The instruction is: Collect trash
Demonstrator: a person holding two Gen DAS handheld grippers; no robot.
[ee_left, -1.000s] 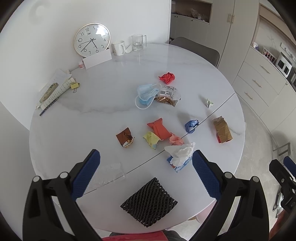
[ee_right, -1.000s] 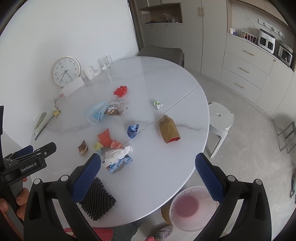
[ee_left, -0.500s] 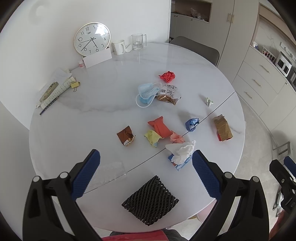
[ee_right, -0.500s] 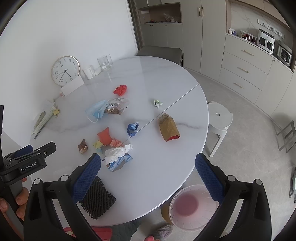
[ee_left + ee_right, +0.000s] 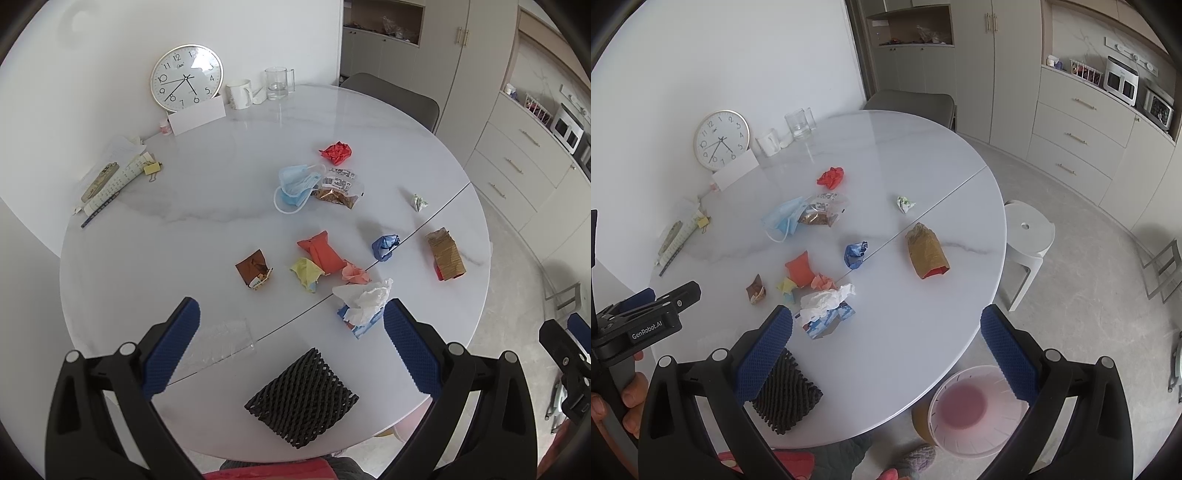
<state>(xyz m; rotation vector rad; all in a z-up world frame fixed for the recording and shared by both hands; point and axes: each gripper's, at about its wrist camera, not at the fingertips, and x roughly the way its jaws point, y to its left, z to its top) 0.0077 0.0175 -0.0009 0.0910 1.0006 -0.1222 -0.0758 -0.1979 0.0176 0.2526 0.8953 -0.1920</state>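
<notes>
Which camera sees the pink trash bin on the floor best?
The right wrist view: the round pink trash bin sits on the floor beside the white round table, its open top visible. In the left wrist view, the table hides it almost completely.

Round white marble table (image 5: 229, 206), seam across top. On it: clock (image 5: 186, 77), mug (image 5: 238, 94), glass (image 5: 277, 83), blue mask (image 5: 297, 182), red paper ball (image 5: 336, 152), orange packet (image 5: 323, 252), black foam net (image 5: 303, 397), tissue pack (image 5: 364, 306), brown bag (image 5: 445, 254).

White wall (image 5: 738, 55), beige cabinets (image 5: 1071, 129), grey floor (image 5: 1089, 277), white stool (image 5: 1027, 229).
</notes>
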